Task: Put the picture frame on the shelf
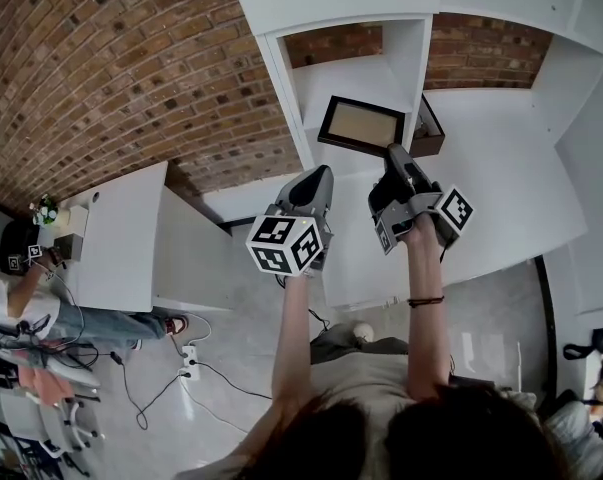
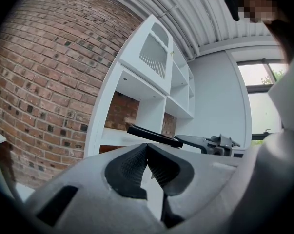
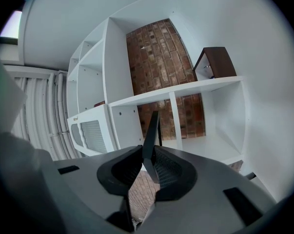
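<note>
One picture frame [image 1: 361,125] is up at the white shelf's [image 1: 353,80] open compartment, its edge clamped in the right gripper's [image 1: 395,154] jaws. The left gripper [image 1: 321,176] alongside has its jaws closed on nothing. Each gripper carries one cube with black-and-white square markers. One brown boxy thing [image 1: 428,128] sits in the neighbouring compartment.

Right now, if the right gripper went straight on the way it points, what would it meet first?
The right gripper is shut on the picture frame, which leads. Ahead looks free into the open shelf compartment; first contact is probably its brick back wall, though depth is unclear.
</note>
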